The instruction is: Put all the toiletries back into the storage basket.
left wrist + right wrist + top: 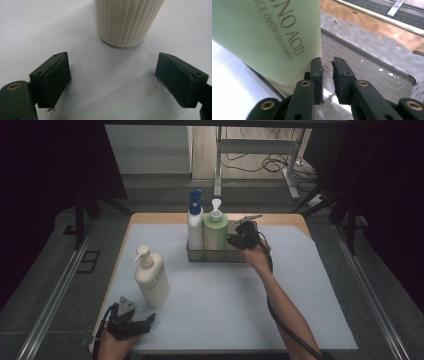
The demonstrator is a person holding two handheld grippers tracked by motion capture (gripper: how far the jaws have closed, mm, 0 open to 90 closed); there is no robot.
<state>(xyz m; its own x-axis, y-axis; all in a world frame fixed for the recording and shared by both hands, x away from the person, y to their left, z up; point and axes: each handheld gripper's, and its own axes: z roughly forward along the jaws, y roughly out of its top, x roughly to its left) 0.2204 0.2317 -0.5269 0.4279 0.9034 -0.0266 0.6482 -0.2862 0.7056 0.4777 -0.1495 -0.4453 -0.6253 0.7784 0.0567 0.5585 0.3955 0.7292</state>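
We reach our right gripper (327, 63) into the metal tray (372, 67) beside the green bottle (269, 32), jaws slightly parted, gripping nothing; our left gripper (112, 82) rests wide open.

Our right gripper (327, 65) sits low inside the metal tray (372, 72), its two black jaws a narrow gap apart with nothing between them. Just left of them stands the green shampoo bottle (269, 32), close against the left jaw. Behind the tray wall we see a wooden table edge (372, 22).
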